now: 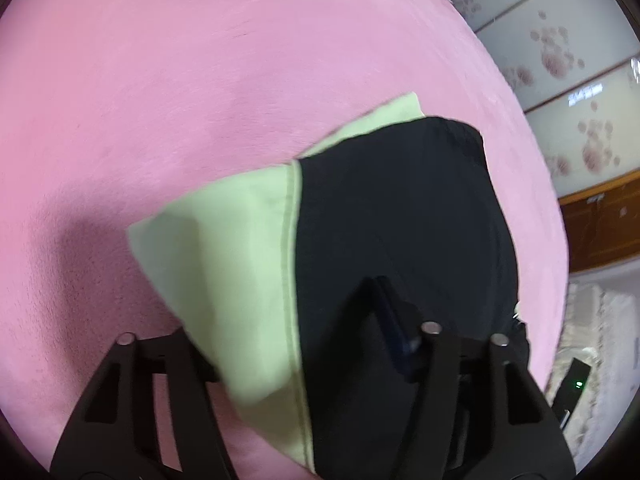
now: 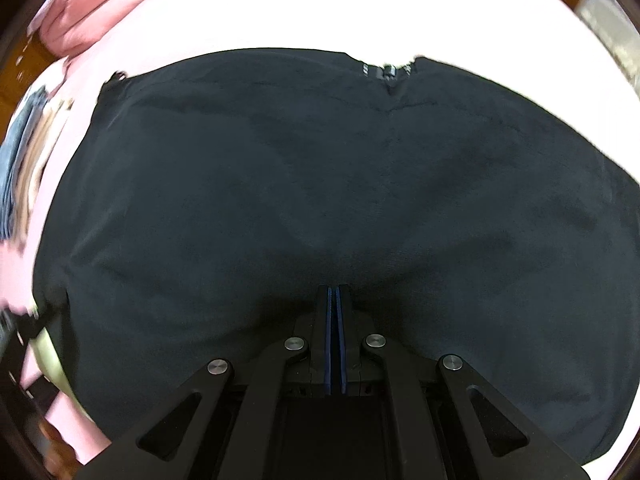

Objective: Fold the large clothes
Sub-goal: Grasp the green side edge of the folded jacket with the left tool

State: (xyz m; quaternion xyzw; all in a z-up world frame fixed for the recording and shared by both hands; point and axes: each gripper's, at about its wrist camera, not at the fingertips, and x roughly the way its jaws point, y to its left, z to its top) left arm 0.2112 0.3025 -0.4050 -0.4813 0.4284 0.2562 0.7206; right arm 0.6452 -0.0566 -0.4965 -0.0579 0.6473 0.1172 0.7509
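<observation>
1. Your black garment [image 2: 320,184] fills the middle of the right wrist view, spread flat on the pink bed cover [image 1: 160,80], its zipper at top centre.
2. Right gripper [image 2: 334,292] is pinched tight, fabric bunching at its tips, so it looks clamped on the near hem.
3. Left gripper [image 1: 280,320] sits half open, straddling the green cloth [image 1: 224,248] edge; can't tell if it's gripping anything.
4. Garment stretches away from both tools, toward the top of the frame.

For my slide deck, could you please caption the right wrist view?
Shut right gripper pinching the dark fleece garment spread on the pink blanket.
</observation>
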